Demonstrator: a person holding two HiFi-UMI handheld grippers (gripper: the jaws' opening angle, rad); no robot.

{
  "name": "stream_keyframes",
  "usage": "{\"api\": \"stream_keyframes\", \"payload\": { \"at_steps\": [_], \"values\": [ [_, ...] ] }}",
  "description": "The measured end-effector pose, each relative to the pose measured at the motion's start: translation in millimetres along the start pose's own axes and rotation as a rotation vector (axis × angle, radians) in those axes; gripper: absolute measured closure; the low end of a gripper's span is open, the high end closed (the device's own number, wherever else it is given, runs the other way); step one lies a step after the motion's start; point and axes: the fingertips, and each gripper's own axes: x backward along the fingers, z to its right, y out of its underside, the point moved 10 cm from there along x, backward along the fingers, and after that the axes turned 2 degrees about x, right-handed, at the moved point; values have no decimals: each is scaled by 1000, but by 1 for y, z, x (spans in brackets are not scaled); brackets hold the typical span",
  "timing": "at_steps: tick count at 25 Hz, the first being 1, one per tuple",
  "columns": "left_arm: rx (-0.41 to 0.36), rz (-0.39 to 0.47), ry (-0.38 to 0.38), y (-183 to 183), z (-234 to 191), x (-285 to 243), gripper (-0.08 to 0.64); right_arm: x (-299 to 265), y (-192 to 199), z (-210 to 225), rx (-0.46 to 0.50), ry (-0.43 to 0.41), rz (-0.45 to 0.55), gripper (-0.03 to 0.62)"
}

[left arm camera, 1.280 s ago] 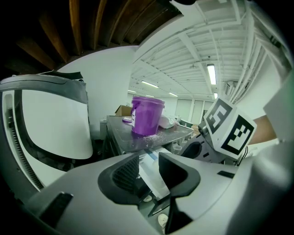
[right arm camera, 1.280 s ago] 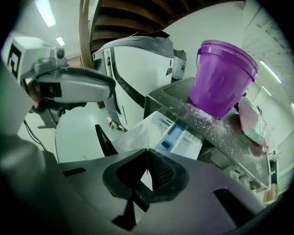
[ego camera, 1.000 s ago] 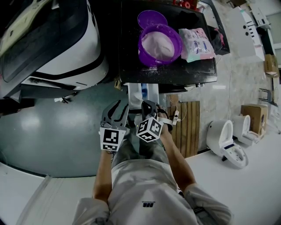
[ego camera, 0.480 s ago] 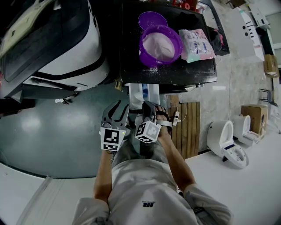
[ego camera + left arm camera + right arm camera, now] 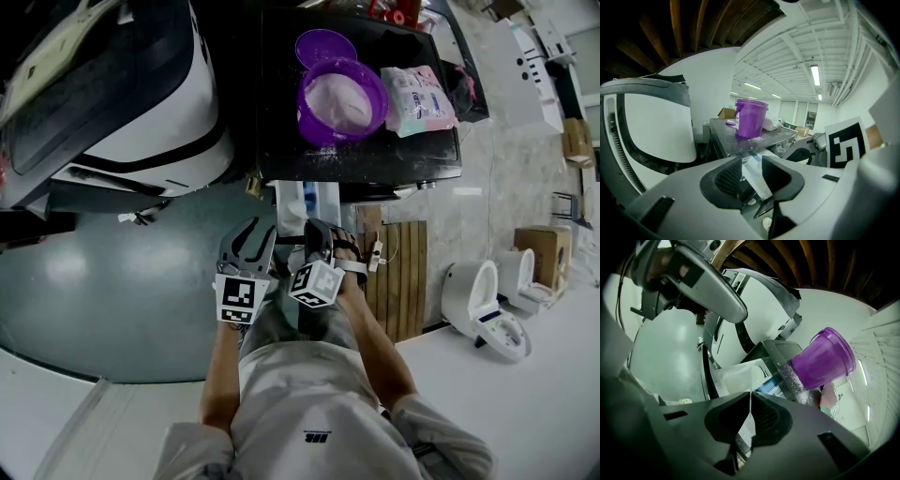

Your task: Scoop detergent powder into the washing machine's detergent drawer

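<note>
Little has moved: right gripper (image 5: 317, 232) rolled slightly, jaws together, empty; left gripper (image 5: 251, 232) jaws apart. Drawer (image 5: 305, 199) is out, but we haven't touched the purple tub (image 5: 342, 98).

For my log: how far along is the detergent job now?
Done: the detergent drawer stands pulled out; the purple tub is uncovered, with powder visible. In hand: no scoop held; left gripper open, right gripper nearly shut, both by the drawer. Left: scoop powder into the drawer.
</note>
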Motion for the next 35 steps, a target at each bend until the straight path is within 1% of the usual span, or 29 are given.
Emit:
{"api": "stream_keyframes", "payload": {
  "at_steps": [5,7,11,15,19,26,30,35],
  "values": [
    [-6,2,-2,-2,-1,1,417,1,-1,3,-45,-25,35,584],
    [-7,3,-2,-3,0,1,417,3,0,6,-101,-48,58,584],
    [-13,6,-3,-4,1,2,417,7,2,16,-253,-101,128,584],
    [-17,13,-4,-8,2,5,417,19,1,27,-349,-119,197,584],
    [-27,27,0,-16,4,8,417,35,-1,41,-429,-117,259,584],
    [-55,64,13,-35,6,12,417,64,-5,65,-531,-100,361,584],
    [-73,90,22,-48,8,17,417,84,-5,78,-589,-78,385,584],
    [-92,124,34,-63,11,25,417,102,-3,84,-631,-58,434,584]
  ]
}}
